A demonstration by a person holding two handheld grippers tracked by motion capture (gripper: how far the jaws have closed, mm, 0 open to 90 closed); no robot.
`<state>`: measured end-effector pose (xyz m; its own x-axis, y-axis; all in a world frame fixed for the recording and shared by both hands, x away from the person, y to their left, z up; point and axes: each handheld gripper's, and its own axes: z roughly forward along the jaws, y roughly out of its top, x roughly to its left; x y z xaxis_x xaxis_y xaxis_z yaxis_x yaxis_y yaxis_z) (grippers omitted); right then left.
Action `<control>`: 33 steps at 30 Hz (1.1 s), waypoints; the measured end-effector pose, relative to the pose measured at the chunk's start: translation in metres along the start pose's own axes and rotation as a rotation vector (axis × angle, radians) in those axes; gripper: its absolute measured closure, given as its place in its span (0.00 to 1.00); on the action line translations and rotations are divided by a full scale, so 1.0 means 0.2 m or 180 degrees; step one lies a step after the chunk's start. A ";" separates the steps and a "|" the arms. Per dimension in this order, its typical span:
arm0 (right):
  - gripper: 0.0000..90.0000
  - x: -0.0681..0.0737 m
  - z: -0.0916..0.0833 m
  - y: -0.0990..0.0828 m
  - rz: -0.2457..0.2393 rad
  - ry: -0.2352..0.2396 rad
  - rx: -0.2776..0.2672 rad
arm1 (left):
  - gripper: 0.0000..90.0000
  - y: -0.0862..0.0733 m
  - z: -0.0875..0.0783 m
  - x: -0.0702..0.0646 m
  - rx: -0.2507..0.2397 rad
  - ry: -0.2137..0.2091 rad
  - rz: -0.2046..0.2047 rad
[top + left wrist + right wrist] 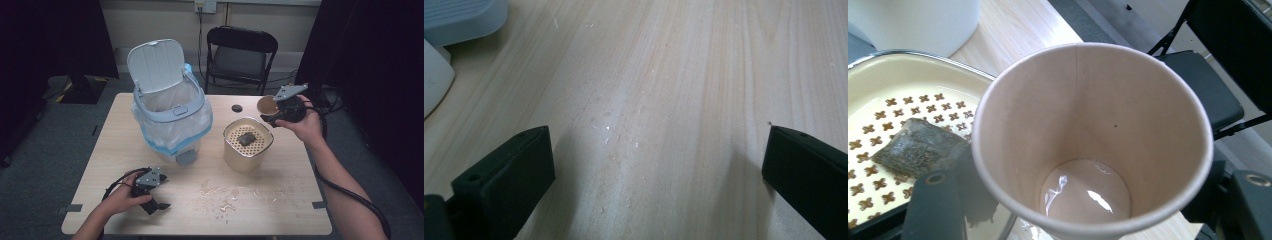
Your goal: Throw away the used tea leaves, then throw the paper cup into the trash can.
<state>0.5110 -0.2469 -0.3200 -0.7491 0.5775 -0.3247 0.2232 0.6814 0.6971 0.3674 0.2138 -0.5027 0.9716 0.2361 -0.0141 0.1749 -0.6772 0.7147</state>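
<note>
Here the right hand-held gripper [1073, 220] clamps a paper cup [1093, 145], apparently wet inside, hiding its jaw tips.

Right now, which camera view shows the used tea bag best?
The right gripper view: the tea bag lies close and sharp on the perforated strainer lid. In the high view it is a small dark lump.

A pale wooden table with a light grain [280, 210] carries everything; toward its far left stands a white plastic bin with a raised lid and a clear liner [170, 107]; right of centre sits a cream square container with a perforated top [247, 145]; a small black round disc [237, 108] lies near the far edge; scattered water droplets [235, 192] wet the near middle; the left gripper [150, 192] rests at the near left.
</note>
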 end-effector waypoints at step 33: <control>0.31 -0.02 0.01 0.17 0.0423 0.0402 -0.0153 | 0.00 0.00 0.00 0.00 0.0006 0.0013 0.0007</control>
<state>0.5226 -0.2250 -0.2964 -0.7880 0.5979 -0.1471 0.2975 0.5788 0.7593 0.3676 0.2138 -0.5022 0.9713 0.2375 -0.0098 0.1732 -0.6790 0.7135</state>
